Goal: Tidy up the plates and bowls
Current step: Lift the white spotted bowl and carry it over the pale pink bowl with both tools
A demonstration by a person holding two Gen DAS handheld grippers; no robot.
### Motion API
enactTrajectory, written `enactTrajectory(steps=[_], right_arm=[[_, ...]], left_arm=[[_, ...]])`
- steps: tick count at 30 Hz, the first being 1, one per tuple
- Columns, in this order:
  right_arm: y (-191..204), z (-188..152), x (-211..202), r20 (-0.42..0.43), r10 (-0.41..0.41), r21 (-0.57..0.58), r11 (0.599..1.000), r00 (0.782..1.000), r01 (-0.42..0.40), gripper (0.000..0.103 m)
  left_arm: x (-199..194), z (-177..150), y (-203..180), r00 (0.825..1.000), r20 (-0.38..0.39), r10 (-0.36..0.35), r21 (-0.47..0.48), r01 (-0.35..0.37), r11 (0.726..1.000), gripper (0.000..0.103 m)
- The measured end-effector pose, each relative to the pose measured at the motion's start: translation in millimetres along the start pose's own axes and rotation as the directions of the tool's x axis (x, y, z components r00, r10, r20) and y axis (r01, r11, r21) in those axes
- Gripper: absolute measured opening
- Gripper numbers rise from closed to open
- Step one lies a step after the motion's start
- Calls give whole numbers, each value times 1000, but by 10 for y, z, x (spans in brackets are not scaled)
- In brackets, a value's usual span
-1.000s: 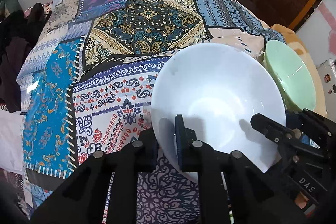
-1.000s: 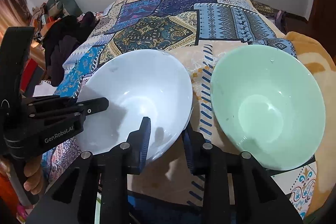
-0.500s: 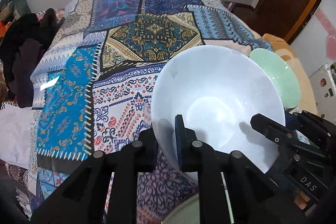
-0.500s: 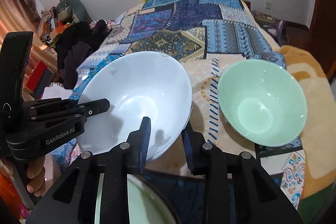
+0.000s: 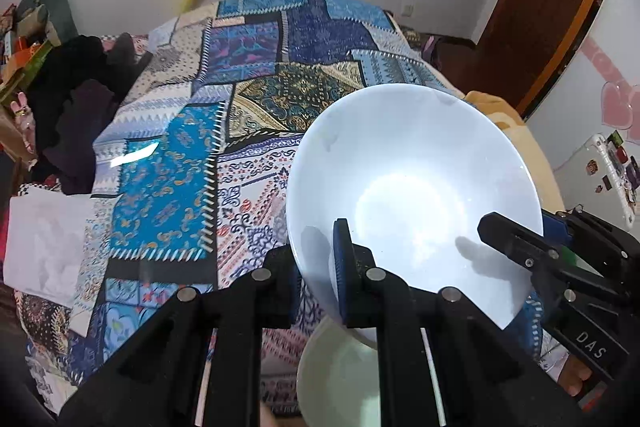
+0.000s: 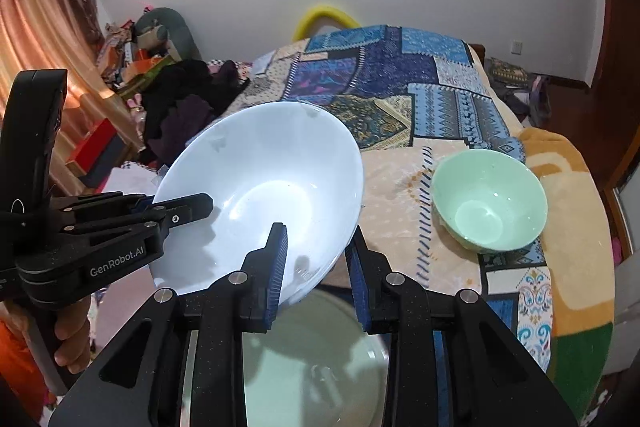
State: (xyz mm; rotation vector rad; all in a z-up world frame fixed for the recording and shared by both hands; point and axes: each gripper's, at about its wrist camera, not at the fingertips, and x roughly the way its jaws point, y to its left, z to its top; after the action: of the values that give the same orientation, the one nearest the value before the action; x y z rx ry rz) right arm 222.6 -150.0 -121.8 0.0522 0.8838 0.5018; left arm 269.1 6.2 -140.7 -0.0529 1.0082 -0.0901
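Holding the white bowl (image 5: 412, 195) between them, both tools are clamped on its rim: the left tool (image 5: 316, 267) pinches the near edge with one pad inside and one outside, and the right tool (image 6: 316, 259) does the same on the opposite side of the rim, its pads closed on the wall of the bowl. The bowl hangs clear of the bed (image 6: 400, 163), tilted toward the cameras, with the patchwork bedspread (image 5: 168, 179) well below it.

Directly under the lifted bowl, at the bottom of both views, sits a pale dish (image 6: 312, 359); it looks like another bowl or a plate, but only part of it shows between the tool arms, so I cannot tell which. A small green bowl (image 6: 490, 201) stands alone on the bedspread off to the right, well apart from the white one.

As a judgement, the sorting is in its early-to-middle part. The white bowl appears to be on its way to being nested into or stacked on the pale dish below, and that placement is not yet done. After it, the green bowl is left to gather into the same pile. No finished stack of plates or bowls is in view, so most of the tidying seems to lie ahead.
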Motion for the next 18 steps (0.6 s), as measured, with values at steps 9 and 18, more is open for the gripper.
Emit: enactTrajectory(steps=[9, 18], right_arm=[[298, -182, -243, 29, 46, -13, 999, 999, -46, 27], [637, -376, -301, 14, 89, -59, 994, 996, -88, 27]], left_arm=[[-538, -317, 136, 998, 56, 5, -28, -3, 1000, 13], [-840, -715, 393, 998, 64, 17, -87, -11, 996, 14]])
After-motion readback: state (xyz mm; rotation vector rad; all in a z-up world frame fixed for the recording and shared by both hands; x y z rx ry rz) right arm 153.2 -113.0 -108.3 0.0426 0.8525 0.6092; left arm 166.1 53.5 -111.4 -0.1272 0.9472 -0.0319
